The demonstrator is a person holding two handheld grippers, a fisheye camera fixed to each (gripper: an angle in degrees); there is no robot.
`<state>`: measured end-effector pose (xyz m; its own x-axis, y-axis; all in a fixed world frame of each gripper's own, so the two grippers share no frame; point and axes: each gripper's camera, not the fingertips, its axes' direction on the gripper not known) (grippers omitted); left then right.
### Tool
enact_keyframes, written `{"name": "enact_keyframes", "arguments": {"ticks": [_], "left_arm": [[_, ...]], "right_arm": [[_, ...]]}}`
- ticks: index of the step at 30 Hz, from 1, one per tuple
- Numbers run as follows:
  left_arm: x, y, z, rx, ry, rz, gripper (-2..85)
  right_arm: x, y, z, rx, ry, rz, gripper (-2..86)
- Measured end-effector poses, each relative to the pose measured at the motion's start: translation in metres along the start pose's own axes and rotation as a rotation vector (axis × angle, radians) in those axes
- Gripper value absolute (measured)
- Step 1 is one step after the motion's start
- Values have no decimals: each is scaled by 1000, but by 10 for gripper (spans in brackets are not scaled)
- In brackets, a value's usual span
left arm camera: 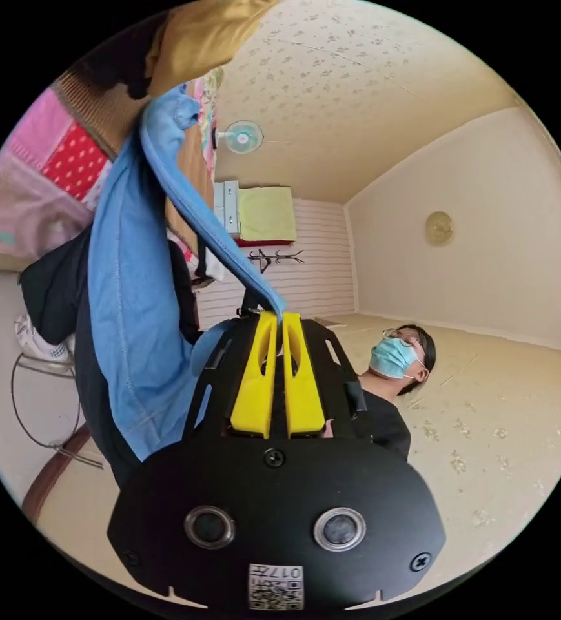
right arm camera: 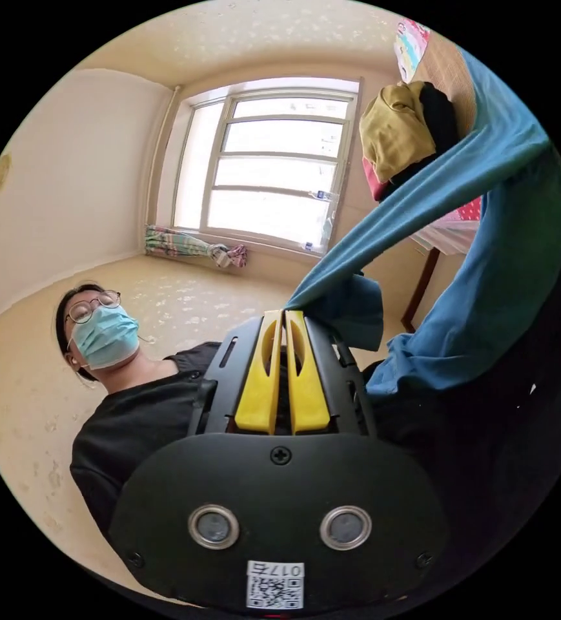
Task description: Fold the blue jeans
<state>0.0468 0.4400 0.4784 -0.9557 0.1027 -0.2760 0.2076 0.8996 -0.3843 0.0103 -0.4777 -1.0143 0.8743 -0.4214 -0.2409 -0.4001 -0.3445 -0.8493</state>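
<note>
I log the room first: pale patterned wallpaper on the ceiling [left arm camera: 332,97] and walls, and in the right gripper view a wide window [right arm camera: 274,174] with a bundle of striped cloth [right arm camera: 193,248] lying along its sill.

Next, the blue jeans [left arm camera: 132,310]. In my left gripper view they hang as a broad panel of denim with a seam running down it, and a narrower band stretches taut from the top of the fabric down to my jaw tips. In my right gripper view the blue jeans [right arm camera: 499,278] spread as a wide sheet at the right side, again with a taut strip leading to the tips.

The person [left arm camera: 396,368] in a black top and a face mask shows behind the left gripper, and beside the right one too.

A patchwork quilt [left arm camera: 48,174] in pink and red sits at the edge of the left gripper view, with a mustard-yellow garment [left arm camera: 196,39] near the jeans' upper end. A yellow towel [left arm camera: 266,213] hangs on the far wall, a wall fan [left arm camera: 241,137] beside it.

Left gripper [left arm camera: 281,318]: yellow jaws pressed together, pinching the denim edge. Right gripper [right arm camera: 285,311]: jaws likewise closed, pinching the denim.
</note>
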Motion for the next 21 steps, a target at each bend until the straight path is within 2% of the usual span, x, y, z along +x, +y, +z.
{"name": "enact_keyframes", "arguments": {"ticks": [2,4,9,10,11,14,15,19,21], "left_arm": [[-40,26,-18,100,-114,-182,-9],[-54,42,-23,144,-134,-231,-9],[-15,42,-11,148,69,-27,-8],[-13,37,-11,149,96,-9,-7],[-19,32,-13,145,90,-30,-6],[-61,35,-26,209,4,-209,5],[-67,37,-27,225,-15,-221,8],[-87,49,-20,235,22,-172,117],[-90,55,-13,222,36,-134,133]], "right_arm": [[29,7,-1,-38,77,123,8],[48,15,-6,-23,74,198,8],[54,8,-22,111,-262,201,8],[59,7,-25,138,-281,223,8],[74,7,-34,188,-262,286,9],[108,12,-53,221,77,433,16],[110,15,-55,231,133,414,20],[99,22,-49,250,136,292,58],[93,22,-40,208,143,247,89]]}}
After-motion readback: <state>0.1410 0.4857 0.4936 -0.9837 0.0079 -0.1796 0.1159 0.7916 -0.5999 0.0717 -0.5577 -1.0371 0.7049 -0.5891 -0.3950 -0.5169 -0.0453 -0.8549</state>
